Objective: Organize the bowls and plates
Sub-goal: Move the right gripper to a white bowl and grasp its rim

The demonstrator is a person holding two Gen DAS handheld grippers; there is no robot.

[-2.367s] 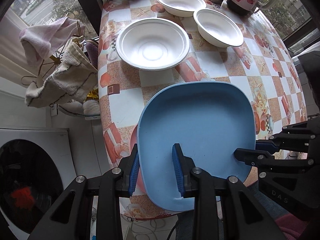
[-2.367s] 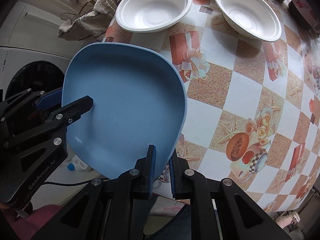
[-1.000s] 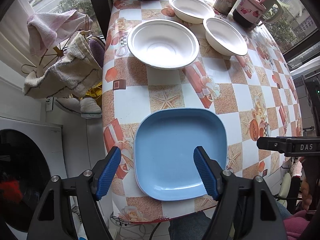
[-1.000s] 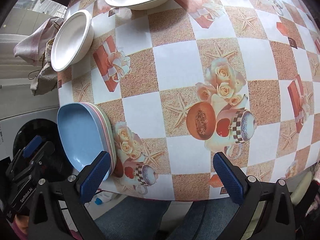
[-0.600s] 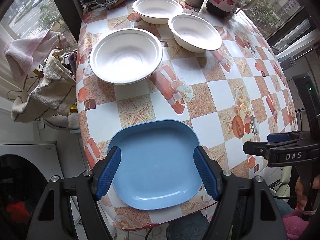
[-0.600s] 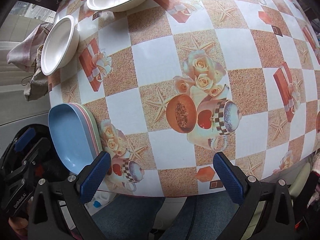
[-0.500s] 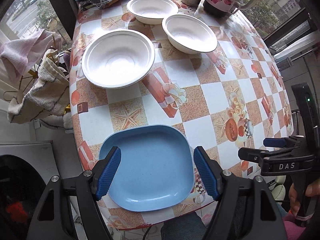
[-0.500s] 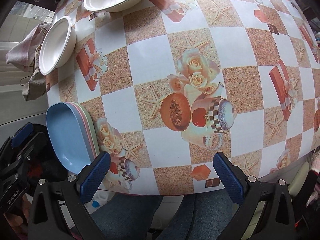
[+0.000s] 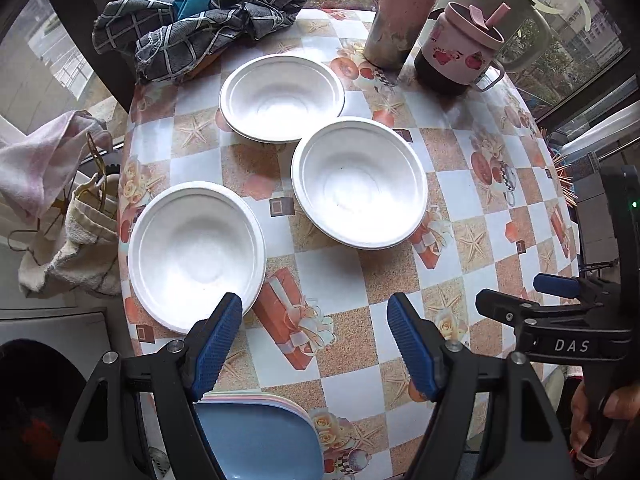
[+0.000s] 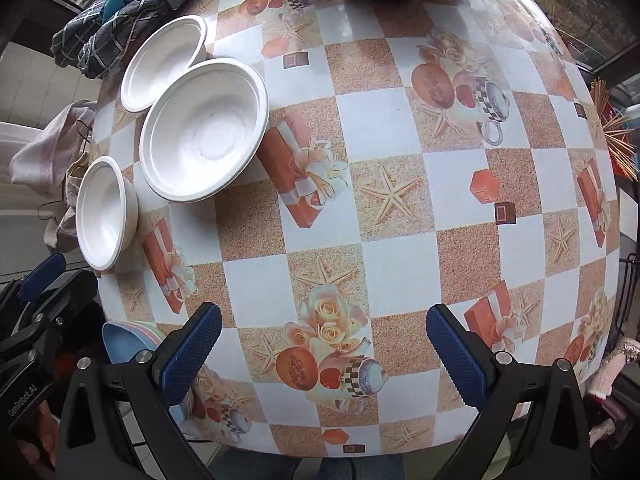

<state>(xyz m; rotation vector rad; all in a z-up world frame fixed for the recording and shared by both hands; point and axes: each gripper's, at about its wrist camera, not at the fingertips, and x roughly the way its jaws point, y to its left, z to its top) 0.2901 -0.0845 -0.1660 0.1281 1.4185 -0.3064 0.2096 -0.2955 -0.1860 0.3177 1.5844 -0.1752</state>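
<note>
Three white bowls sit apart on the patterned table: a near-left bowl (image 9: 196, 254) (image 10: 105, 213), a middle bowl (image 9: 358, 182) (image 10: 206, 128) and a far bowl (image 9: 282, 98) (image 10: 162, 68). A stack of plates with a blue plate (image 9: 260, 438) (image 10: 122, 340) on top lies at the table's near edge, under my left gripper. My left gripper (image 9: 314, 338) is open and empty, its left pad just in front of the near-left bowl. My right gripper (image 10: 324, 350) is open and empty above the table's near middle; it also shows in the left wrist view (image 9: 556, 300).
A checked dark cloth (image 9: 200, 20) lies at the far left corner. A tall pink cup (image 9: 404, 12), a lidded pink mug (image 9: 460, 48) and a pale jug (image 9: 516, 8) stand at the far edge. Towels (image 9: 52, 208) hang off the table's left side.
Both grippers let go of the blue plate, which now lies on the stack. My left gripper moved forward towards the bowls. My right gripper swung over the table's middle.
</note>
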